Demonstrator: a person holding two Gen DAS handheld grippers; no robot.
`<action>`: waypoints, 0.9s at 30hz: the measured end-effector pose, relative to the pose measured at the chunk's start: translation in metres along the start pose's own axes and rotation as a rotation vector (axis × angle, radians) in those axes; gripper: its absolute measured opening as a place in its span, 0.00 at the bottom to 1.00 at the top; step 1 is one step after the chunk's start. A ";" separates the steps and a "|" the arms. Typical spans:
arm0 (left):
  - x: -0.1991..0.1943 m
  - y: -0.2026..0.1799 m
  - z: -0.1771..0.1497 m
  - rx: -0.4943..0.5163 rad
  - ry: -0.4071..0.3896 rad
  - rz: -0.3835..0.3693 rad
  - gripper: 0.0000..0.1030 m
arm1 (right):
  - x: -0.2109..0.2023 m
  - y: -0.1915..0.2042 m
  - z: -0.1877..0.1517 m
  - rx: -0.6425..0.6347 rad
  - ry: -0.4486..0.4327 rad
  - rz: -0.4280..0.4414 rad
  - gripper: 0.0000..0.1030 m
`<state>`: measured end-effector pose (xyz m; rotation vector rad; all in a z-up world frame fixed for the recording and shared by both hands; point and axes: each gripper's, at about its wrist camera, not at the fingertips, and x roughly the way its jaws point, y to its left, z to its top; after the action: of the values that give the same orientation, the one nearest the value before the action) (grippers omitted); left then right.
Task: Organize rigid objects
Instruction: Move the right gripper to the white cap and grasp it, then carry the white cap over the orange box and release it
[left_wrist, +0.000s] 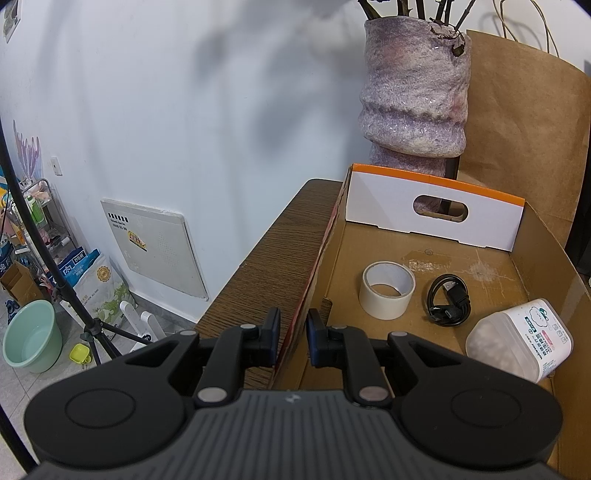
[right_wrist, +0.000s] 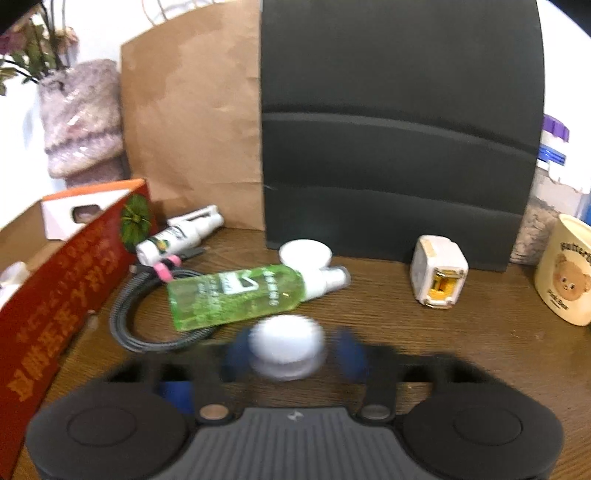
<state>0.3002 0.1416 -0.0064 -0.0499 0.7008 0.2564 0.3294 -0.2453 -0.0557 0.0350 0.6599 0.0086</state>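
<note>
Straddling the near wall of the cardboard box (left_wrist: 436, 266) with the left gripper (left_wrist: 291, 338), fingers (left_wrist: 271, 334) set narrowly apart, one outside and one inside the wall; pinching or merely bracketing it, cannot tell. Likely steadying the box so incoming items do not shove it along the bench (left_wrist: 258, 266). Lying already on the box floor, right of centre in the left view: a roll of white tape (left_wrist: 386, 290), a coiled black cable (left_wrist: 447, 304) just beside it, and a white jar (left_wrist: 521, 339) tipped on its side at lower right.

Bracketing a white round lid-like object (right_wrist: 285, 345) at lower centre of the right view with the right gripper (right_wrist: 290, 354), blue fingers (right_wrist: 349, 354) wide on either side; blurred, so probably not yet gripping. Waiting above it: a green spray bottle (right_wrist: 236, 295) lying over a grey braided cable (right_wrist: 147, 314), a small white bottle (right_wrist: 177, 234) near the box's red side, a white charger plug (right_wrist: 437, 273) well apart toward the right. Seemingly gathering loose rigid pieces into the box at the left.
</note>
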 end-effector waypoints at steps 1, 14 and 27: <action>0.000 0.000 0.000 0.000 0.000 0.000 0.15 | 0.000 0.002 0.000 -0.014 -0.001 -0.016 0.36; 0.000 0.000 0.000 0.000 0.000 0.000 0.15 | -0.017 0.005 0.008 -0.030 -0.083 -0.027 0.36; 0.000 0.000 0.000 0.000 -0.001 0.000 0.15 | -0.049 0.030 0.027 -0.062 -0.203 0.011 0.36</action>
<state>0.3001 0.1417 -0.0065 -0.0493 0.7001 0.2567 0.3071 -0.2174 -0.0032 -0.0204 0.4566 0.0360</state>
